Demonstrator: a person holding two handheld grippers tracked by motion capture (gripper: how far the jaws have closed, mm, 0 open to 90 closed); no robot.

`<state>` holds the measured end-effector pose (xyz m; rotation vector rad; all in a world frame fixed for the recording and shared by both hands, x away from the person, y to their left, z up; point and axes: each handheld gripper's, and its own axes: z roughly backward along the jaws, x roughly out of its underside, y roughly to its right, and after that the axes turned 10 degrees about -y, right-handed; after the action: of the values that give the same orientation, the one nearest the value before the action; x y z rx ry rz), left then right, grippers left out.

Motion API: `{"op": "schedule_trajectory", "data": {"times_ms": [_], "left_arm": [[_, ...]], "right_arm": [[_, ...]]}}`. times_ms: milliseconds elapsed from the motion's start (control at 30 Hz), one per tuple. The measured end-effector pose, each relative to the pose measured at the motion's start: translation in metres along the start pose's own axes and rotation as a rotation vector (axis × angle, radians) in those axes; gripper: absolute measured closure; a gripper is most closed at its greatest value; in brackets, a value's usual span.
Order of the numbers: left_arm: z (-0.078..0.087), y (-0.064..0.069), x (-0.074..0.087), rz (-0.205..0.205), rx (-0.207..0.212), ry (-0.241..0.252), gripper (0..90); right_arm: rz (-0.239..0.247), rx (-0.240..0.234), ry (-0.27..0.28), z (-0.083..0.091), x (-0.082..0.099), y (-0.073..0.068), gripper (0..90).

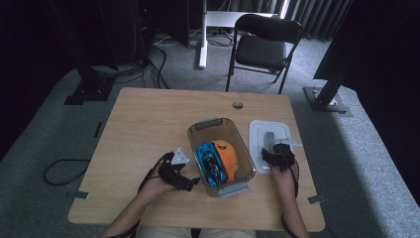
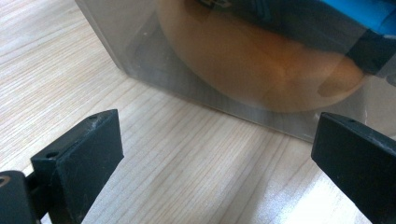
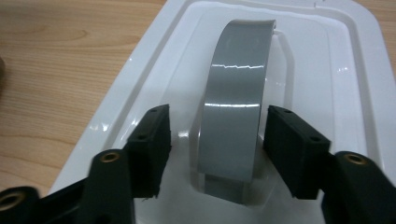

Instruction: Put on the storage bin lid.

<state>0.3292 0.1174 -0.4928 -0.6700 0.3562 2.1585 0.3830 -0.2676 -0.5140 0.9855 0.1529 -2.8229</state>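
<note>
On the light wooden bench (image 1: 148, 124) stands a clear plastic storage box with grey end handles (image 1: 203, 130), holding a round orange soft item (image 1: 229, 154) and a bright blue item with black parts (image 1: 207, 157) lying side by side. Just to the right of the box, apart from it, lies its white plastic lid with a grey arched handle (image 1: 257, 130), flat on the bench with the handle side up. The right hand-held gripper (image 3: 215, 149) is down over the near part of that lid: in the right gripper view its two black jaws stand on either side of the grey arched handle (image 3: 236, 102), half closed, with a slim gap showing on the left side and the right jaw just beside the handle's edge; whether either pad actually presses on it I cannot tell, so the handle sits between the jaws without a sure grip. In the high view the same gripper shows at the lid's near edge, with the person's right forearm (image 1: 292, 203) coming up from below. The left hand-held gripper (image 1: 179, 171) rests low at the left side of the box, near its near corner; the left gripper view shows its jaws spread wide, with nothing between them but bare wood, and the box's clear wall just ahead with the orange item showing through it.
</note>
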Motion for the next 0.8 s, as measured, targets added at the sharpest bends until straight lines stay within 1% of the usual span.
{"op": "schedule_trajectory", "data": {"times_ms": [67,133,200,233,300,433,533,667,700,733,800], "left_arm": [[0.0,0.0,0.0,-0.01,0.004,-0.006,2.7],[0.0,0.001,0.001,-0.01,0.007,-0.003,2.7],[0.0,0.001,0.001,-0.009,0.006,-0.001,2.7],[0.0,0.001,0.001,-0.007,0.007,0.0,2.7],[-0.001,0.001,0.001,-0.009,0.005,-0.002,2.7],[-0.001,0.001,0.001,-0.008,0.005,-0.001,2.7],[-0.001,0.001,0.0,-0.009,0.006,0.0,2.7],[-0.002,0.001,0.001,-0.008,0.008,-0.001,2.7],[-0.002,0.001,0.001,-0.008,0.008,-0.001,2.7],[-0.002,0.001,0.001,-0.01,0.002,-0.002,2.7],[-0.002,0.001,0.0,-0.008,0.003,0.0,2.7]], "right_arm": [[-0.008,-0.004,0.004,0.0,-0.001,0.0,50.6],[-0.013,0.0,0.005,0.0,-0.001,0.0,57.0],[-0.019,0.008,0.007,0.0,-0.002,0.0,66.0],[-0.017,0.012,0.003,0.0,-0.001,0.001,66.1],[-0.025,0.001,0.006,0.0,-0.001,0.002,66.8],[-0.027,0.021,0.019,0.005,0.001,0.005,67.5],[-0.029,0.039,0.038,0.013,0.001,0.007,67.7],[-0.043,0.04,0.063,0.023,0.0,0.012,67.7],[-0.043,0.04,0.063,0.023,0.0,0.012,67.7],[-0.044,0.033,0.068,0.026,0.0,0.013,67.8],[-0.039,0.03,0.08,0.034,0.0,0.013,67.8]]}}
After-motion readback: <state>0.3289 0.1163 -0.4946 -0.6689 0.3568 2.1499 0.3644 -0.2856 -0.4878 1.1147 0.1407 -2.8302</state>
